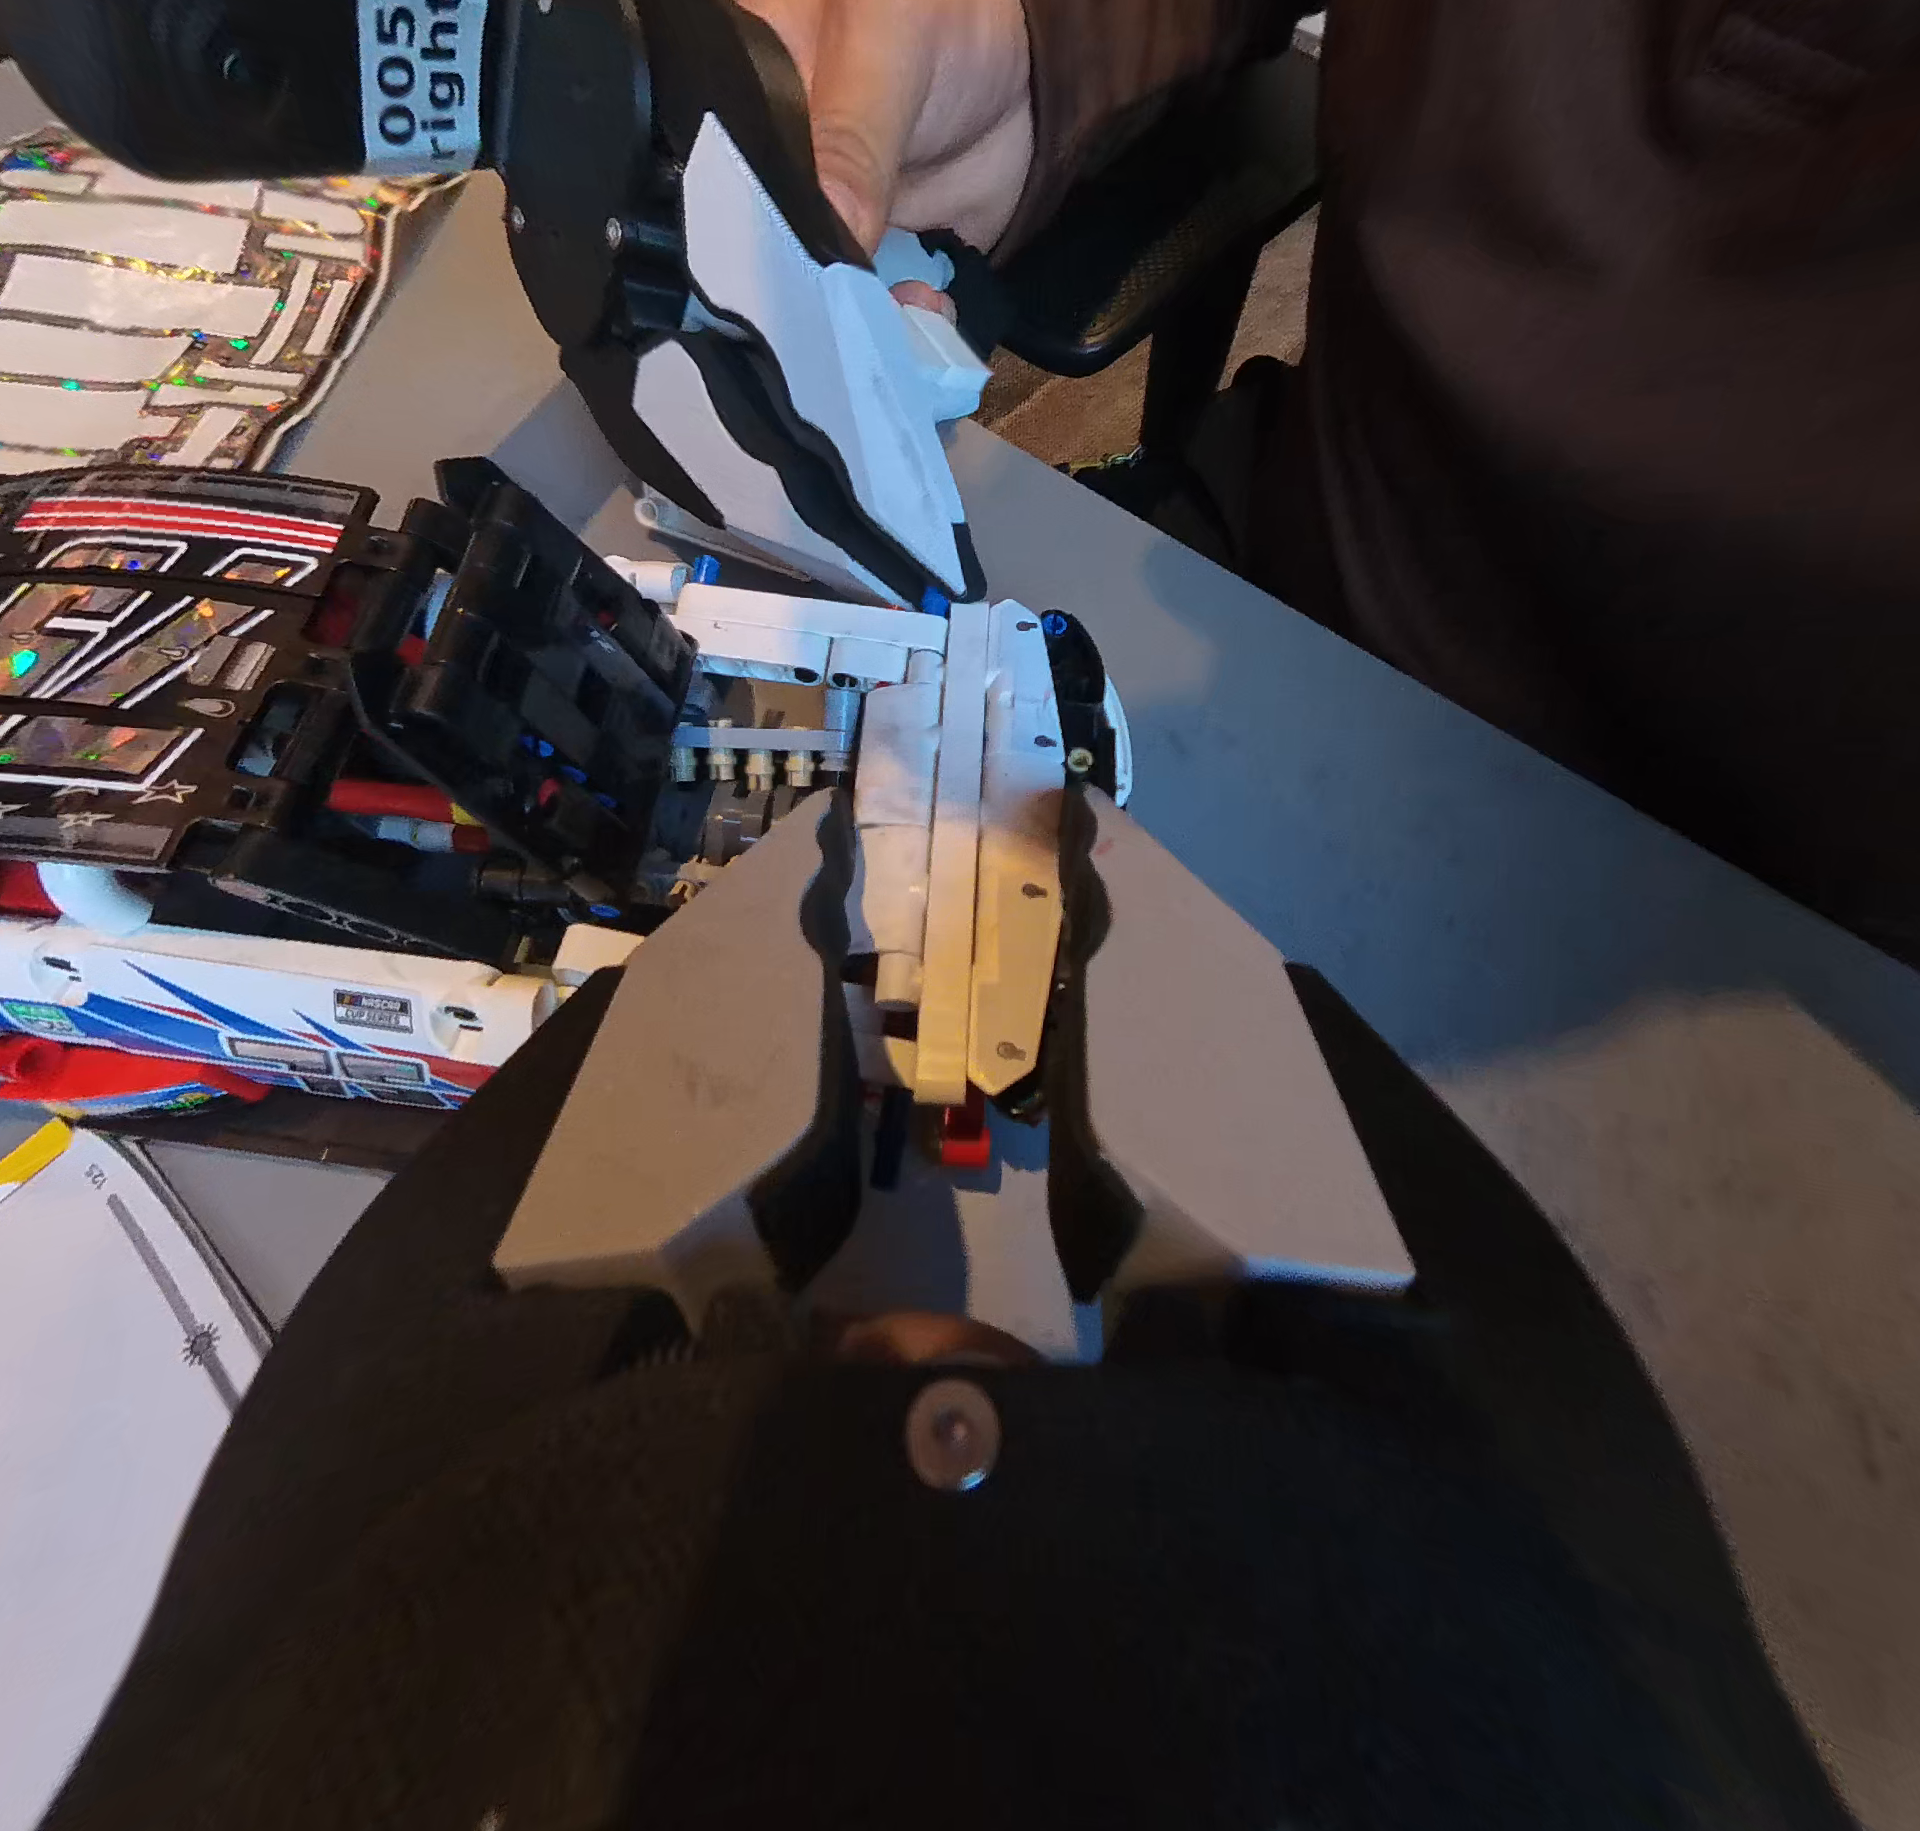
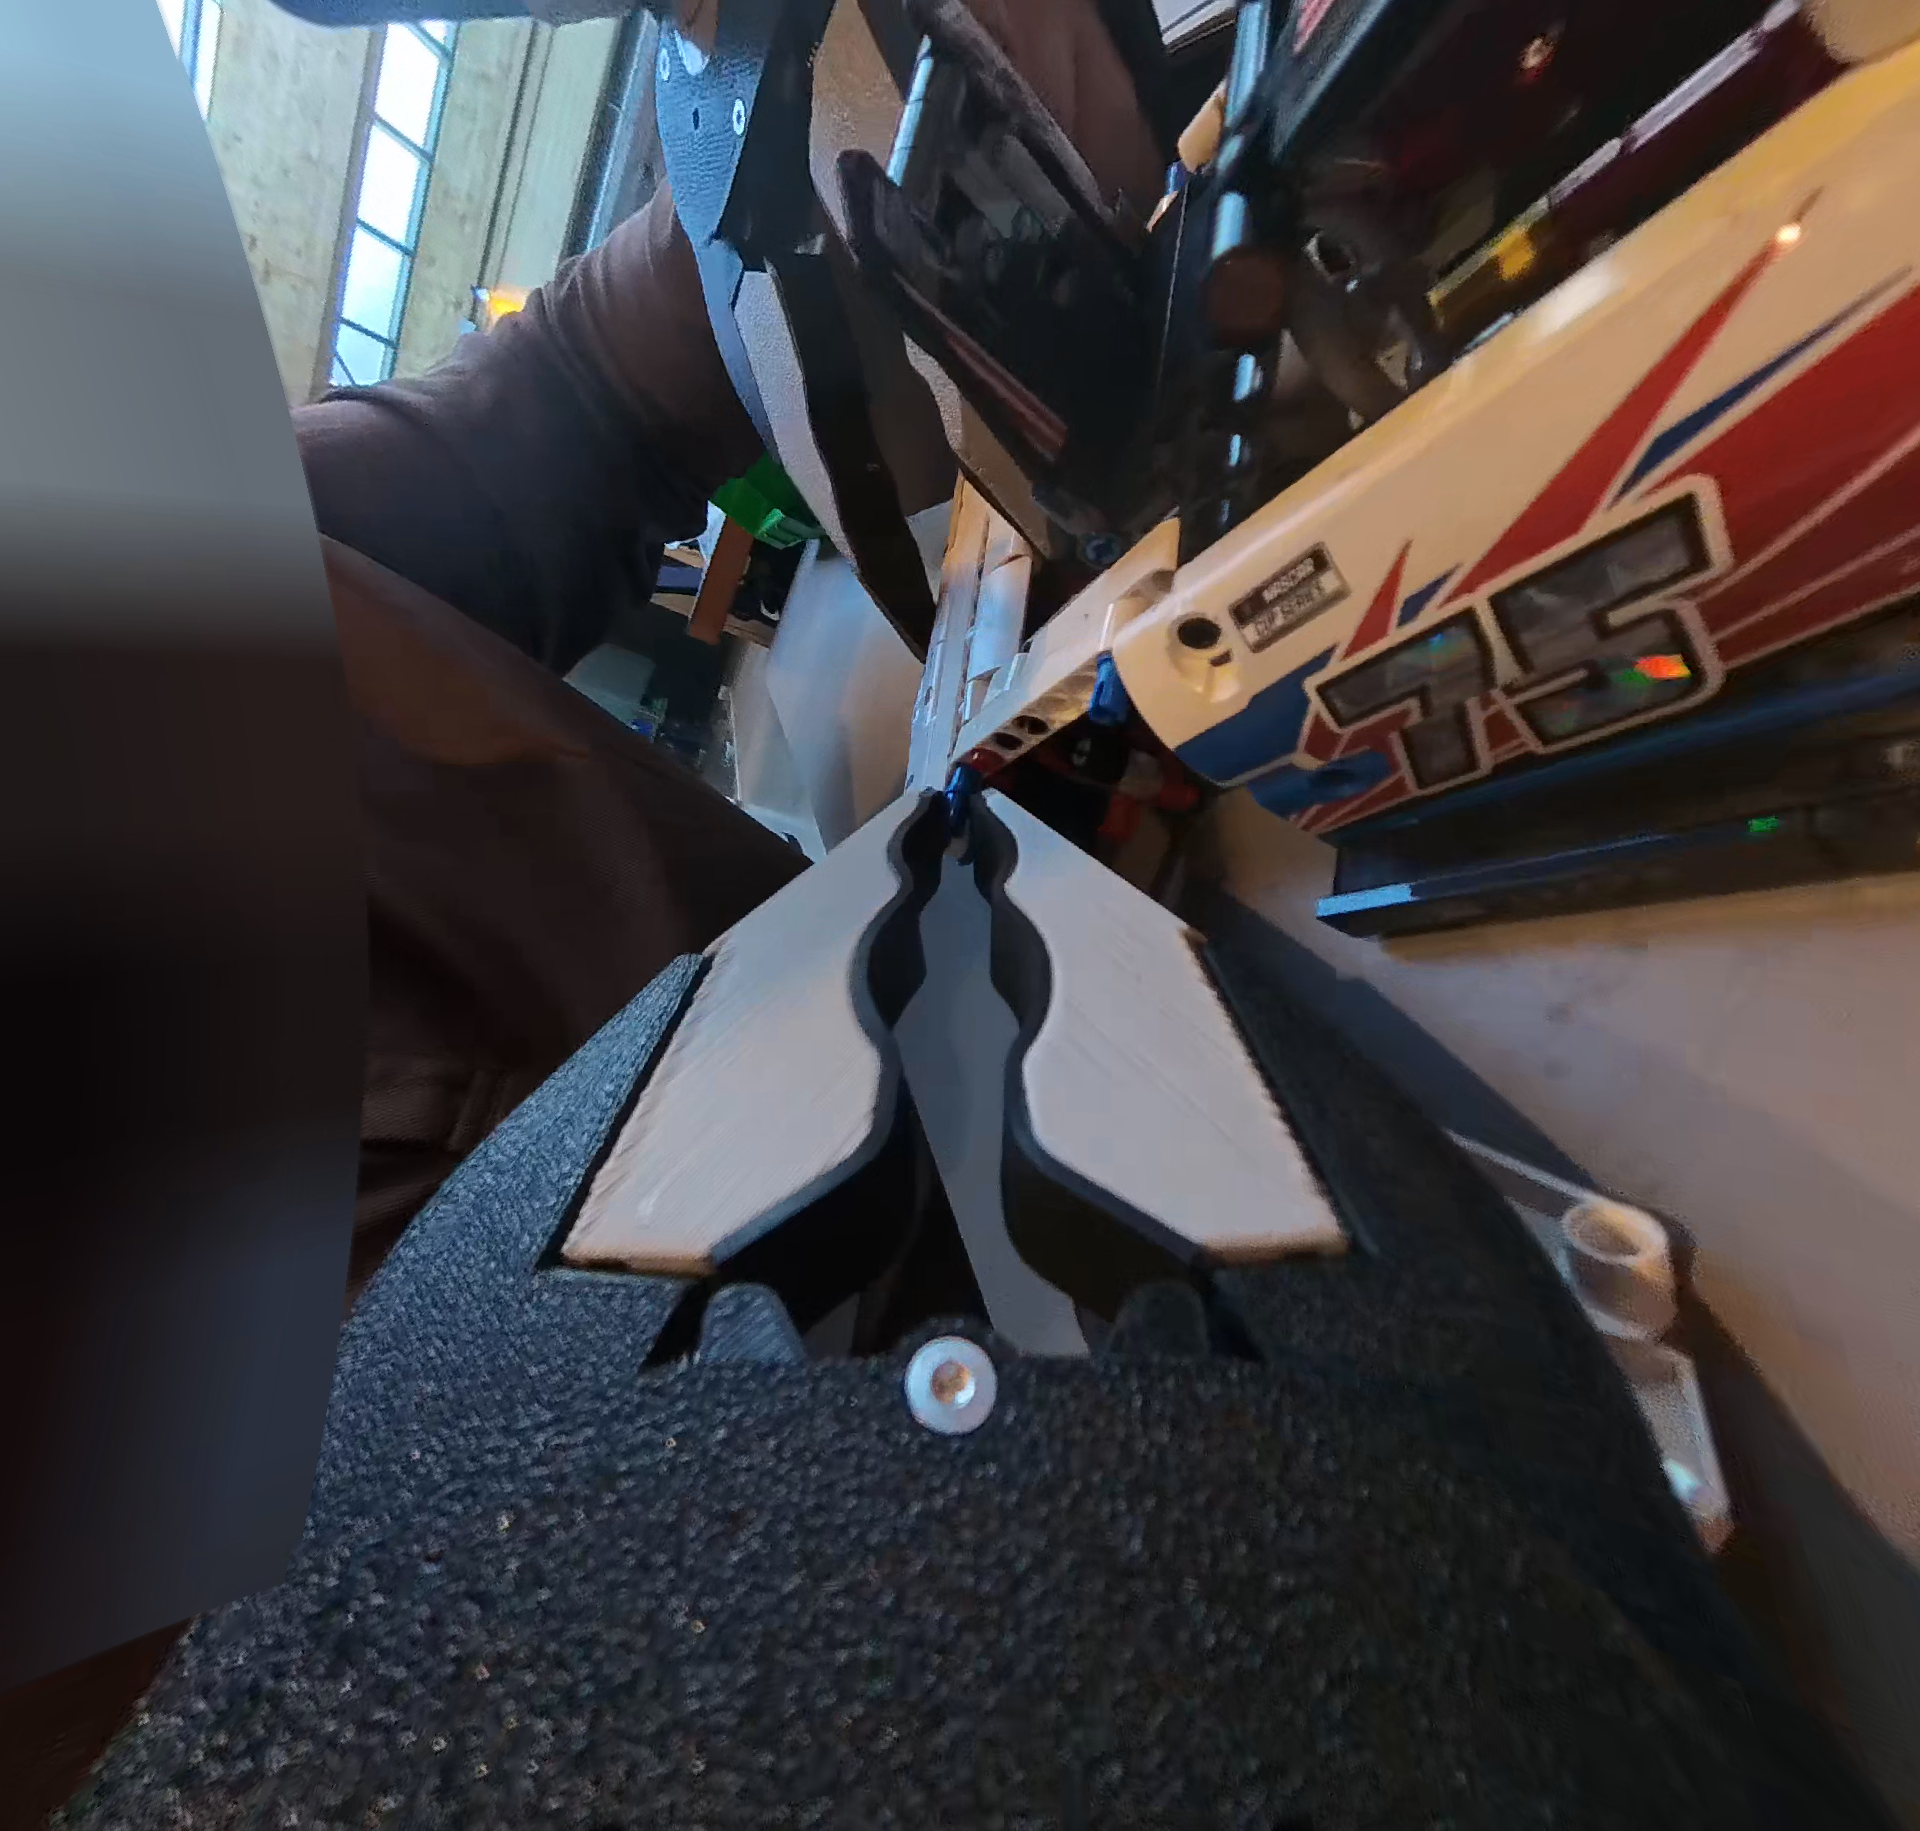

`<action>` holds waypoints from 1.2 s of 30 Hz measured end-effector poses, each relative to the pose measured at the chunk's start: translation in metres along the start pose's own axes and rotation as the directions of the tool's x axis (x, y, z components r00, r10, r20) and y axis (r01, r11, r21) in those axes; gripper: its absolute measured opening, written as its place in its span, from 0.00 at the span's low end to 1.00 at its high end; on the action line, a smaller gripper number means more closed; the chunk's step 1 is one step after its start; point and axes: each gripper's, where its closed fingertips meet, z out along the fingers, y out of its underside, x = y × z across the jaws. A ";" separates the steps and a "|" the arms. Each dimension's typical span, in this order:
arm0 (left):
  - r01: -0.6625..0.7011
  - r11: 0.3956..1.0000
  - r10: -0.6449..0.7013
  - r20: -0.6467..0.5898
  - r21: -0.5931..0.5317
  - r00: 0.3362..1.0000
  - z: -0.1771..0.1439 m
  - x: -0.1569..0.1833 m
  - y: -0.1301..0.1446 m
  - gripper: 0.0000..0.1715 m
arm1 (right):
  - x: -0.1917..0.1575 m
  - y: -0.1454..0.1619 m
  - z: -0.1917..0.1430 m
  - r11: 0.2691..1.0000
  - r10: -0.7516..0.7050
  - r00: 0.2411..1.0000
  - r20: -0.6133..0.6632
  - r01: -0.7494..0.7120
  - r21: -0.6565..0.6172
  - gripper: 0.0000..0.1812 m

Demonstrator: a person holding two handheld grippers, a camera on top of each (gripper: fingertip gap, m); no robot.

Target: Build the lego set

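The lego car [image 1: 312,742] lies on the grey table [image 1: 1455,898], one model, with its white end panel [image 1: 977,846] turned toward us. We see two grippers at work on that end. Nearest in the left wrist view, our left gripper [image 1: 951,805] has its two fingers clamped on the white end panel, one finger on each face of it. Just beyond, our right gripper [image 1: 951,592] comes down from above with its tips closed on one small blue pin [image 1: 935,597] at the panel's upper corner; a person's hand [image 1: 914,98] holds its handle. In the right wrist view we see those two fingertips pressed together around the blue pin [image 2: 958,810], right at the corner of the white frame. Beside it runs the car's white side [image 2: 1558,586] with red and blue stripes. One loose grey piece [image 2: 1642,1366] lies on the table near the right gripper's body. Farther off on the left we count one open instruction booklet [image 1: 94,1418] and one holographic sticker sheet [image 1: 156,306].
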 end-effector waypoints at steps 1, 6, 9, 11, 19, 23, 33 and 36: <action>0.002 1.000 -0.002 -0.003 0.000 1.000 0.000 0.000 0.000 0.21 | 0.000 0.000 0.000 1.000 0.007 1.000 0.004 -0.007 -0.002 0.02; -0.022 0.999 0.022 0.008 0.024 1.000 0.000 -0.001 -0.001 0.21 | 0.002 -0.001 0.001 0.998 0.067 0.997 0.032 -0.066 -0.025 0.01; -0.032 0.999 0.031 0.027 0.040 0.999 0.001 -0.002 -0.002 0.21 | 0.004 -0.002 0.001 0.995 0.101 0.994 0.038 -0.100 -0.023 0.01; -0.042 0.998 0.040 0.038 0.052 0.998 0.000 -0.003 -0.003 0.21 | 0.006 -0.003 0.001 0.993 0.119 0.992 0.037 -0.118 -0.018 0.01; -0.251 0.966 0.249 0.033 0.067 0.968 0.015 0.009 -0.028 0.00 | 0.008 -0.023 0.007 0.988 0.131 0.990 0.044 -0.134 0.075 0.02; -0.242 0.968 0.240 0.034 0.066 0.970 0.008 0.014 -0.028 0.00 | 0.019 -0.014 -0.002 0.989 0.132 0.990 -0.055 -0.127 0.078 0.03; 0.042 0.993 -0.069 0.248 0.114 0.966 -0.025 0.007 -0.047 0.22 | 0.014 -0.011 -0.008 0.995 0.054 0.996 -0.078 -0.047 0.084 0.16; 0.154 0.978 -0.197 0.389 0.139 0.900 -0.036 0.011 -0.055 0.40 | 0.009 -0.013 -0.018 0.989 -0.059 0.991 -0.124 0.074 0.124 0.17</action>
